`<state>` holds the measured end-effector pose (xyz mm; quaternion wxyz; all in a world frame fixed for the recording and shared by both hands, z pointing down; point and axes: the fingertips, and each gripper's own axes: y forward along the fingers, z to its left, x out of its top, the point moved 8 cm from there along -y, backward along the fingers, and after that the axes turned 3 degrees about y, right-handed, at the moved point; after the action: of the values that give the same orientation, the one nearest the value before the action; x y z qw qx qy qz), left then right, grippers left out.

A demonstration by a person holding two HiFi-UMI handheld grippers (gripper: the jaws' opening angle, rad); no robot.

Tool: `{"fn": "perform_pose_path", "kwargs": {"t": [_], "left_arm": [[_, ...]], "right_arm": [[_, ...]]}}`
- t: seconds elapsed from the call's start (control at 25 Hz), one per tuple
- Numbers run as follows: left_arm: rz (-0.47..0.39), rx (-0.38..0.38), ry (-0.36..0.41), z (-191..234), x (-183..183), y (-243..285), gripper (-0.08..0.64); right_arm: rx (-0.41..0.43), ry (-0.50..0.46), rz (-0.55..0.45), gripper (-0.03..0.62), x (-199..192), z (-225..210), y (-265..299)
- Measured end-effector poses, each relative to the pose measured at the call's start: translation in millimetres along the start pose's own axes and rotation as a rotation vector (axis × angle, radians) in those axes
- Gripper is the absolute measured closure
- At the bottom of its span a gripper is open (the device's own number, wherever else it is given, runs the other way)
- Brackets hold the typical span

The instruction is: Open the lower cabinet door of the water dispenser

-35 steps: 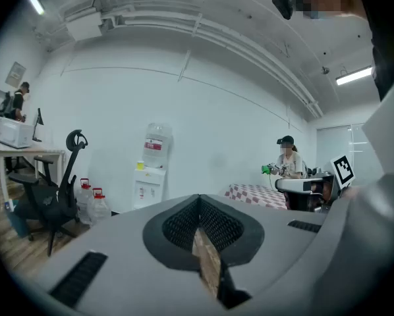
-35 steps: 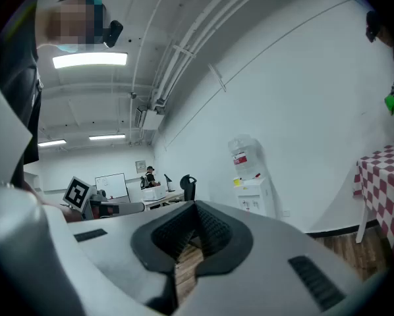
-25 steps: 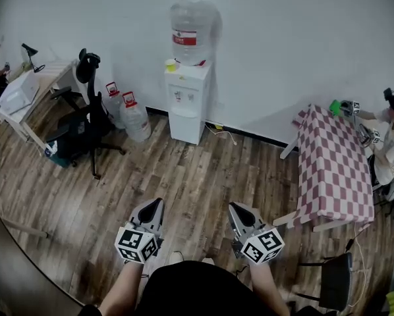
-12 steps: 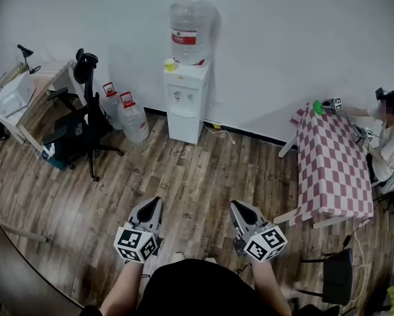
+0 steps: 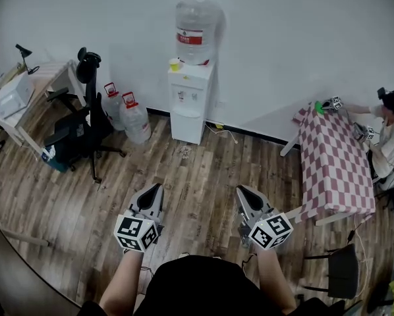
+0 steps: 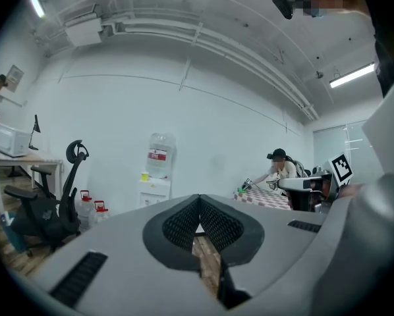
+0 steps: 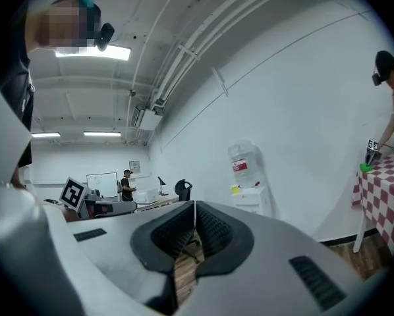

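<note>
Floor (image 5: 203, 170) still fills the gap between the person and the dispenser (image 5: 189, 101). Against a second ago the head view has swung a little, so the dispenser sits slightly further right but looks hardly any bigger. That reads as the start of an approach, not a reach.

The dispenser stands at the far edge of the floor, against the wall, with its bottle (image 5: 196, 22) on top. Its lower door (image 5: 187, 129) is shut and untouched.

The left hand-held gripper (image 5: 157, 189) and right hand-held gripper (image 5: 243, 193) have edged forward together, side by side. They are well apart from the dispenser. Each has its jaws pressed together on nothing, and only floor planks show past the tips.

In my judgement the task has barely begun. The distance must close first, and one hand-held gripper must then open or hook the door's edge before any pull.
</note>
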<state>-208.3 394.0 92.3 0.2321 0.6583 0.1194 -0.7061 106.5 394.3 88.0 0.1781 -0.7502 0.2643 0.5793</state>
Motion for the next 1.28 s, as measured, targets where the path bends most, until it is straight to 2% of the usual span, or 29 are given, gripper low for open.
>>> {"fn": "perform_pose_path", "kwargs": {"t": [0.24, 0.6, 0.96, 1.28], "left_arm": [[-0.031, -0.009, -0.025, 28, 8, -3, 0.546], [-0.031, -0.016, -0.049, 42, 4, 11, 0.546], [-0.016, 0.002, -0.042, 51, 5, 55, 0.546], [0.003, 0.027, -0.037, 55, 16, 121, 0.546]], "right_arm": [[-0.021, -0.015, -0.011, 0.568, 3, 13, 13], [-0.008, 0.009, 0.015, 0.568, -5, 10, 32], [0.022, -0.002, 0.025, 0.568, 0, -30, 66], [0.044, 0.024, 0.034, 0.568, 12, -93, 105]]}}
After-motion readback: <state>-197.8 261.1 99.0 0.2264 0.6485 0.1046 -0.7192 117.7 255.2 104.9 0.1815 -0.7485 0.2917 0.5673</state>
